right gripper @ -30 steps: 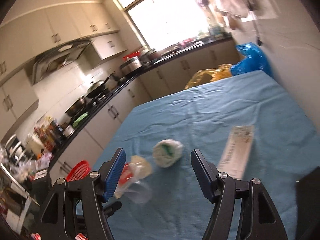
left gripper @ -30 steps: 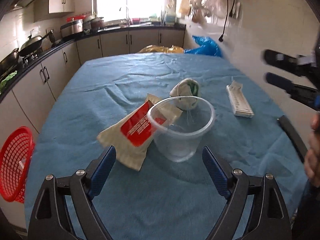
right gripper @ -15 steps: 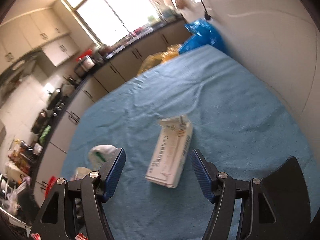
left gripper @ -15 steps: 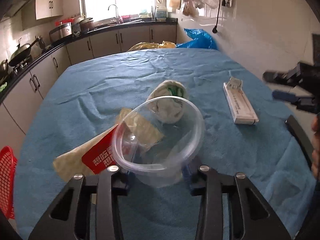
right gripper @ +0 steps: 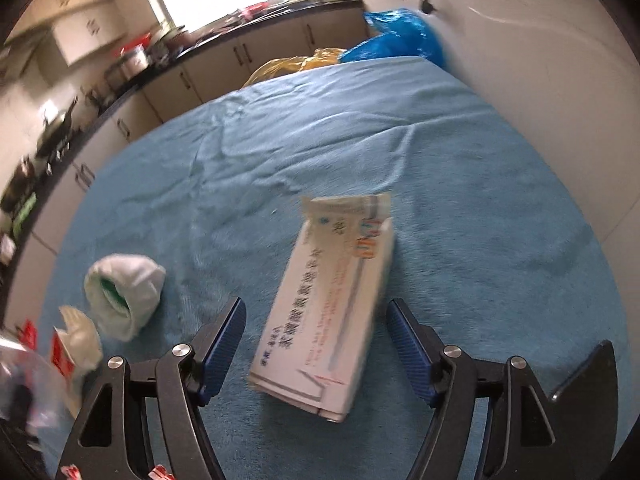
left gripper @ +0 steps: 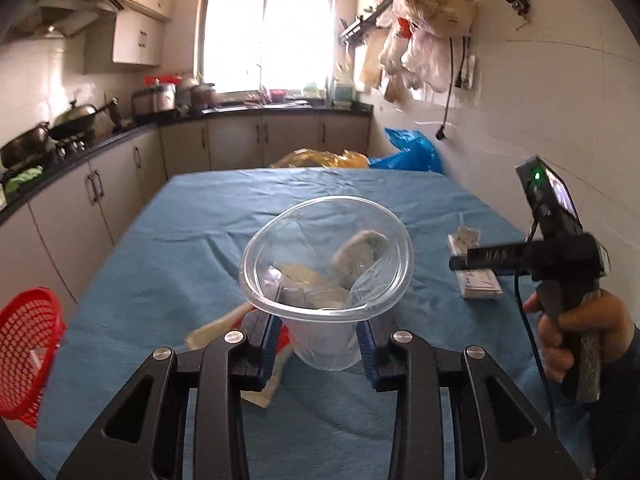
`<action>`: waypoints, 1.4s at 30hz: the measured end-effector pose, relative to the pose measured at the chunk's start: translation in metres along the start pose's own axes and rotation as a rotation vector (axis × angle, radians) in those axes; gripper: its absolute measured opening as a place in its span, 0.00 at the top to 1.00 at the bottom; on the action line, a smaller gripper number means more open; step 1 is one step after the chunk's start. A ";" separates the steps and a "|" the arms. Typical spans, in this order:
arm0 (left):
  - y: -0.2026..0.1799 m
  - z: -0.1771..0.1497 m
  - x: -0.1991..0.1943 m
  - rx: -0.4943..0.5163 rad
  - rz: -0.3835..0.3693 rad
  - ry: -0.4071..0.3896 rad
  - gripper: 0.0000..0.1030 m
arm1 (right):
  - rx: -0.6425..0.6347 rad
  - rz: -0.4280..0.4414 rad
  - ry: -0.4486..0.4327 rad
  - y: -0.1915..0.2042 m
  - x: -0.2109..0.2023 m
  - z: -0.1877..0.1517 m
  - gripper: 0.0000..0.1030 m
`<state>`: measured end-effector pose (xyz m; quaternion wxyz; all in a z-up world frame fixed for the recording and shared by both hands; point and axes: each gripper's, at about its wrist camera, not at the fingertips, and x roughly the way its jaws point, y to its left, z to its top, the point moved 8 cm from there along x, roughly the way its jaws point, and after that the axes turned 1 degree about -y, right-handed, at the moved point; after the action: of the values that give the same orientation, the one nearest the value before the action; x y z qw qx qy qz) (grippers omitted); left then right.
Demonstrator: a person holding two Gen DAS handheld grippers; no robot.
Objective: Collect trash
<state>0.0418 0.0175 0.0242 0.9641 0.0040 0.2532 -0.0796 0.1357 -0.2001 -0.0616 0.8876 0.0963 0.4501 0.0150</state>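
A kitchen table covered with a blue cloth fills both views. At the far left, beside the table's edge, stands a red mesh basket. Next, lying flat on the cloth, is a beige wrapper with a red label, partly hidden behind the left gripper. This gripper's blue-padded jaws are closed tight on the lower wall of a clear plastic cup, squeezing it and holding it tilted above the cloth with its open mouth facing the camera. Seen through the cup is a crumpled white and green bag, which rests on the cloth behind it.

In the right wrist view, that crumpled bag lies to the left. Right of it, a long white carton with an open flap lies flat on the cloth. The right gripper hangs over the carton's near end, jaws spread wide on either side and touching nothing. The view is blurred.
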 end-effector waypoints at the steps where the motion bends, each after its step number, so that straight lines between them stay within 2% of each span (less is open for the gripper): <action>1: 0.003 0.001 0.000 -0.009 0.006 -0.009 0.68 | -0.023 -0.018 -0.003 0.002 0.001 -0.001 0.25; 3: 0.008 0.001 0.003 -0.020 0.022 -0.005 0.68 | -0.058 -0.058 -0.018 0.002 0.001 -0.004 0.30; 4: 0.010 0.000 0.004 -0.028 0.018 0.001 0.68 | -0.067 -0.070 -0.024 0.003 0.000 -0.005 0.37; 8: 0.012 -0.002 0.008 -0.047 0.006 0.019 0.68 | -0.072 -0.023 -0.044 0.003 -0.007 -0.008 0.43; 15: 0.021 -0.005 0.009 -0.081 0.026 0.030 0.68 | -0.158 0.122 -0.217 0.037 -0.054 -0.007 0.43; 21: 0.022 -0.006 0.013 -0.081 0.049 0.037 0.67 | -0.195 0.206 -0.294 0.057 -0.080 -0.013 0.43; 30: 0.027 -0.009 0.012 -0.081 0.079 0.036 0.67 | -0.249 0.267 -0.331 0.079 -0.085 -0.016 0.43; 42: 0.026 -0.011 0.014 -0.070 0.104 0.041 0.67 | -0.293 0.281 -0.347 0.087 -0.086 -0.021 0.43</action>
<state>0.0527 0.0412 0.0065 0.9611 -0.0149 0.2749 -0.0206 0.0730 -0.1213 0.0108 0.9451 0.0294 0.2667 0.1864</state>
